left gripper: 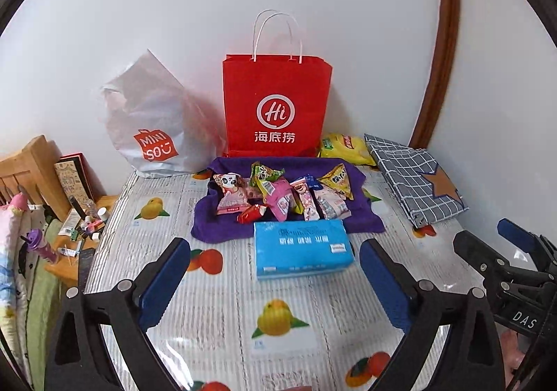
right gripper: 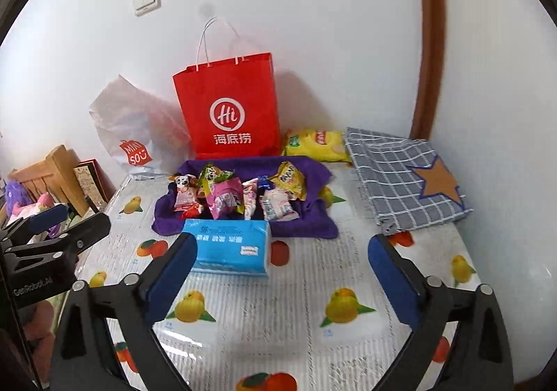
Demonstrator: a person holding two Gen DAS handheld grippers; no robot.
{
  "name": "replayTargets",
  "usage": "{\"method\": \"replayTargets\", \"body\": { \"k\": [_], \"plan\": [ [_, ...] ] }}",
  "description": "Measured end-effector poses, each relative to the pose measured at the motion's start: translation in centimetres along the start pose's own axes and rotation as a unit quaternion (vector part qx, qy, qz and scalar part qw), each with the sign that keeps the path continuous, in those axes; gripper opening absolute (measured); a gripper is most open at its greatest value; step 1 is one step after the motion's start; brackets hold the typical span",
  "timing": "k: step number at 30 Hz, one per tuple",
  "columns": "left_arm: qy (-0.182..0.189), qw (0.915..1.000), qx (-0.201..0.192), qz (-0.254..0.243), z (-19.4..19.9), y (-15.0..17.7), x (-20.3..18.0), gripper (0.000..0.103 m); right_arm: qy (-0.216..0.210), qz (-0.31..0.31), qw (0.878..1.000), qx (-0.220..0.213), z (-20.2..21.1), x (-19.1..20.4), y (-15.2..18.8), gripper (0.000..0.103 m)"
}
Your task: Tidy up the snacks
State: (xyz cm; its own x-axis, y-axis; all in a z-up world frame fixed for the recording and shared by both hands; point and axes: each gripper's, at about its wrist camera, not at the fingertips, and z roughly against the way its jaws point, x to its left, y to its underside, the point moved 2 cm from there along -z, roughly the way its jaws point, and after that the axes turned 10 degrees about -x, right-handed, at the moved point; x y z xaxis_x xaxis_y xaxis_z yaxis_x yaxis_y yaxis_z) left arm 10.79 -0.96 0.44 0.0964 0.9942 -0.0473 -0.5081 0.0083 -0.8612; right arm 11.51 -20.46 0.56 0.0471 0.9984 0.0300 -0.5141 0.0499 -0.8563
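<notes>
Snack packets (left gripper: 282,196) are lying heaped on the purple towel (left gripper: 216,224) ahead of both tools, beyond the blue tissue pack (left gripper: 301,248), while the left tool (left gripper: 275,272) and right tool (right gripper: 282,265) are hovering wide open, gripping nothing, roughly equally near

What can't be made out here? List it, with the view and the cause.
- Inside of the red paper bag: both views, hidden by its own front wall.
- Contents of the grey Miniso bag: both views, opaque plastic.
- Yellow chip bag: left end behind the red bag.
- Print on the snack packets: too small to read.
- Blue tissue pack: right wrist view, near corner behind the right gripper.
</notes>
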Motion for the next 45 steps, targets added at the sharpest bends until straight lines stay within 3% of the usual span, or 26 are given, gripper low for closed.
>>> {"method": "replayTargets", "body": {
  "k": [21,45],
  "plan": [
    [0.011,0.9995,-0.028,0.001,6.3,3.8,-1.5,0.1,0.033,0.01,0.999,-0.021,7.8,-1.4,4.6,0.103],
    [0.008,0.9994,-0.034,0.001,7.1,4.0,-1.6,0.1,0.032,0.011,0.999,-0.031,9.3,-1.4,4.8,0.103]
  ]
}}
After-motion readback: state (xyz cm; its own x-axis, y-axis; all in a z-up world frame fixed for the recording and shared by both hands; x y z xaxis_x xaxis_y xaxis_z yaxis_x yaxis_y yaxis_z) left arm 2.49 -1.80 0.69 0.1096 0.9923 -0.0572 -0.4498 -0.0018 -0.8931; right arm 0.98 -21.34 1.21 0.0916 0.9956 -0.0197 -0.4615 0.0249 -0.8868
